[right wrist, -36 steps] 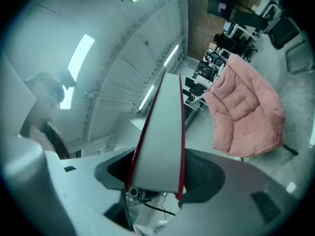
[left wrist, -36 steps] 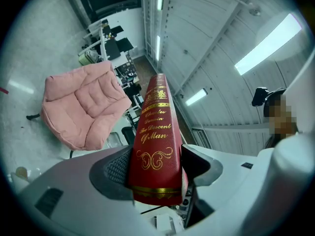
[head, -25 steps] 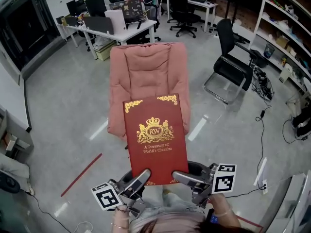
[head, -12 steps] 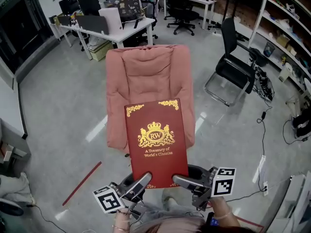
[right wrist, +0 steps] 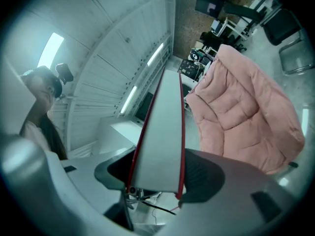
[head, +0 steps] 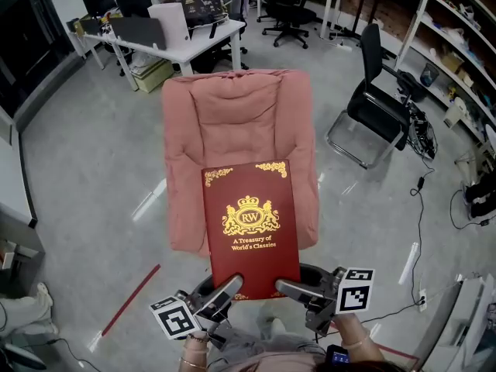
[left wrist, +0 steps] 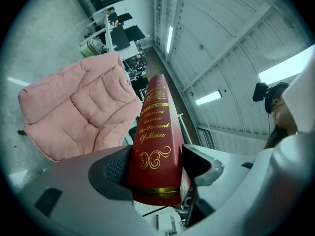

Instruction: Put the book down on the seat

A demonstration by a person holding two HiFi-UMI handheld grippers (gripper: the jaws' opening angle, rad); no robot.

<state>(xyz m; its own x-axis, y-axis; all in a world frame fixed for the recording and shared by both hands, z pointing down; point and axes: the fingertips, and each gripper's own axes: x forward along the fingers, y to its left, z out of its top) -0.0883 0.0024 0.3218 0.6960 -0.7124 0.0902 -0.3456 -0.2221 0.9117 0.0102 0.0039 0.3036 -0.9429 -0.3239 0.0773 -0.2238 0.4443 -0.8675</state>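
Above pink armchair (head: 236, 130): red book (head: 250, 227) clamped in jaws of left gripper (head: 219, 294), right gripper (head: 294, 288).

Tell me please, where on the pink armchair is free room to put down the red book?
On the pink armchair, the seat is bare between its two padded arms, below the backrest; the book hides its front part. The grey floor on the chair's left is open too. Crowded: the desks behind and the black office chair at right.
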